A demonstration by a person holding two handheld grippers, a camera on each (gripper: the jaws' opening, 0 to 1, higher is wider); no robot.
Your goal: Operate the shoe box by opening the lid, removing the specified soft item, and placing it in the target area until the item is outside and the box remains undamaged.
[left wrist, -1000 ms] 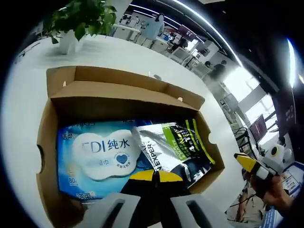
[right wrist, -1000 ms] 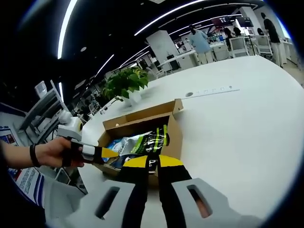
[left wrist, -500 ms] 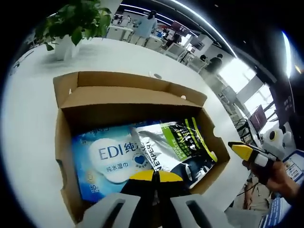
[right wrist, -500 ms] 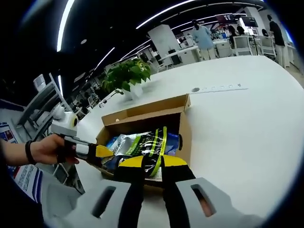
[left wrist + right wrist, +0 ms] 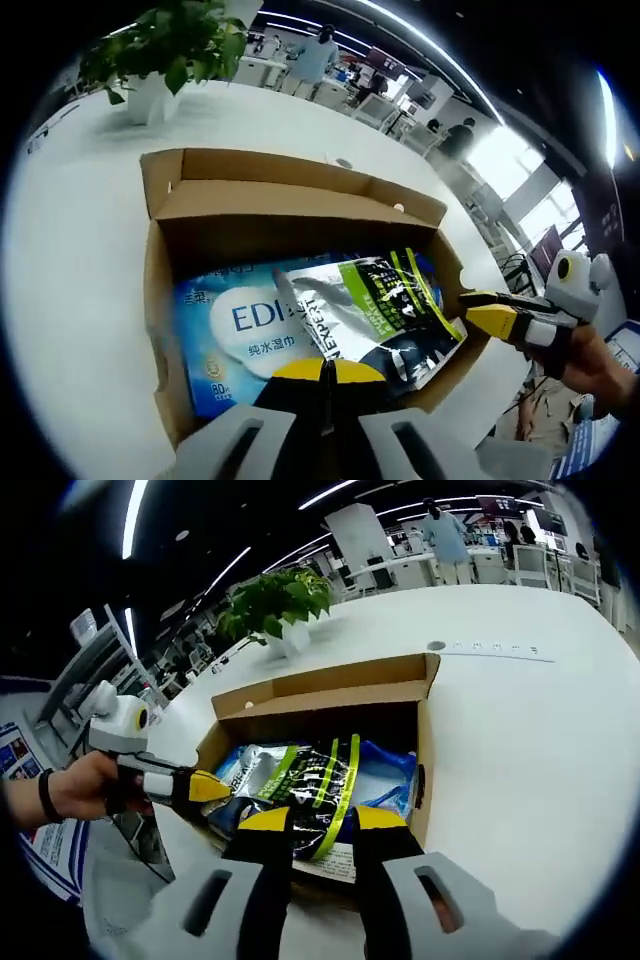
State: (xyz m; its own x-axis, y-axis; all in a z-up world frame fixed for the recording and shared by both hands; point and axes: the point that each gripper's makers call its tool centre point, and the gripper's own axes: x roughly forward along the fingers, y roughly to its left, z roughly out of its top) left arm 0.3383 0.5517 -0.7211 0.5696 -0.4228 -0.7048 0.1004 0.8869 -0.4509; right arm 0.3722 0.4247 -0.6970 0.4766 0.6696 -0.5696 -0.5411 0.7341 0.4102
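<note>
The shoe box (image 5: 330,695) sits open on the counter (image 5: 520,710) ahead of both jaws, a silver-green pouch (image 5: 375,310) lying on a blue wipes pack (image 5: 235,335) inside. My left gripper (image 5: 322,372) is pinched closed; my right gripper (image 5: 322,818) is narrowly parted, holding nothing. I risk snagging and tearing the cardboard wall.

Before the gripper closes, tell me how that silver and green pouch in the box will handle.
The pouch looks crinkled and glossy, so it is probably floppy and somewhat slippery. It lies tilted across the blue wipes pack, so it may slide if pushed. It probably sags when lifted by one edge.
</note>
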